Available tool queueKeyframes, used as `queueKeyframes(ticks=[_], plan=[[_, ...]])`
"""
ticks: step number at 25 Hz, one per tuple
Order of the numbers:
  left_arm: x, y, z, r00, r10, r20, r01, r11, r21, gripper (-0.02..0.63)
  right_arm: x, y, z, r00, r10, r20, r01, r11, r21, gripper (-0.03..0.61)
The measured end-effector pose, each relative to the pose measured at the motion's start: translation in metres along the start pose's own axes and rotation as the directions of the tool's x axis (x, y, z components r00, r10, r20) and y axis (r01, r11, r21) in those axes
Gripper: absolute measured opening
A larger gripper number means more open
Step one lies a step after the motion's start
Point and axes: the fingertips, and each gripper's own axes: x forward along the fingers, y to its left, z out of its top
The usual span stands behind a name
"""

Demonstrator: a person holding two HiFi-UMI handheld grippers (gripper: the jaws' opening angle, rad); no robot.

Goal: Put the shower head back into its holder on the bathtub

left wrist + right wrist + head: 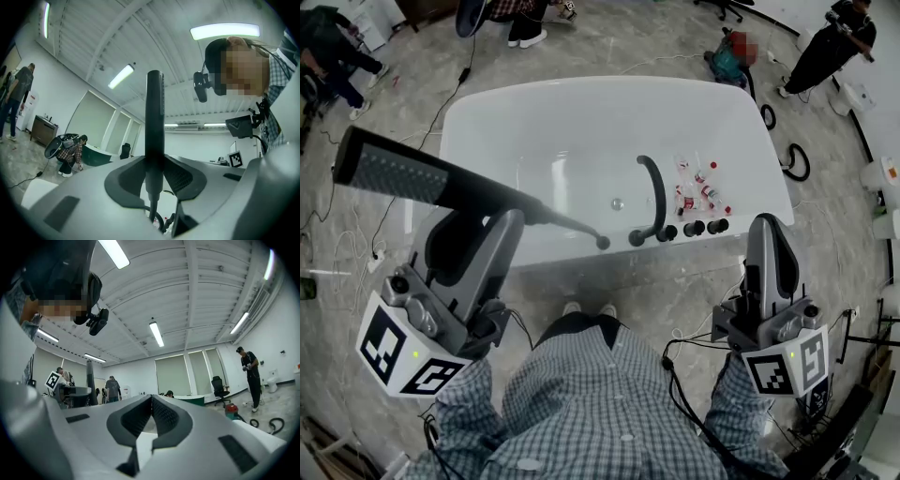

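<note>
A long black shower head [398, 174] is gripped by its handle in my left gripper [512, 219], which is shut on it. The spray face sticks out to the upper left, and the handle's thin end reaches the near rim of the white bathtub [581, 108]. In the left gripper view the shower head [154, 108] stands upright, pinched between the jaws of the left gripper [154, 163]. My right gripper [766, 227] hovers at the tub's near right corner, shut and empty; in its own view the right gripper [151, 398] has its pads touching.
A black curved faucet [657, 192] and three black knobs [694, 228] sit on the tub's near rim. Small bottles [698, 187] lie inside the tub. Cables and a black hose [794, 164] lie on the floor, and people stand around the room's edges.
</note>
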Motion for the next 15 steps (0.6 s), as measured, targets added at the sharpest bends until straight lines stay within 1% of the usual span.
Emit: queueKeyframes(ticks=[4,9,12,15], plan=[[0.000,0.001,-0.002,1.000,0.008,-0.005,-0.008,1.000,0.001,0.125,0.000,-0.001,-0.001,1.000,-0.006,-0.003,0.006,1.000,0.003,0.015],[-0.003,0.006,-0.005,1.000,0.009,0.002,-0.009,1.000,-0.007,0.126,0.000,-0.004,-0.007,1.000,-0.027,-0.001,0.027,0.999,0.042,0.017],[-0.005,0.006,-0.009,1.000,-0.002,0.015,0.002,1.000,0.019,0.125,0.000,-0.001,-0.013,0.999,-0.029,-0.013,0.030,0.999,0.045,0.017],[-0.004,0.004,-0.014,1.000,-0.017,0.007,0.016,0.999,0.036,0.125,0.002,0.001,-0.019,0.999,-0.027,-0.028,0.029,0.998,0.051,0.017]])
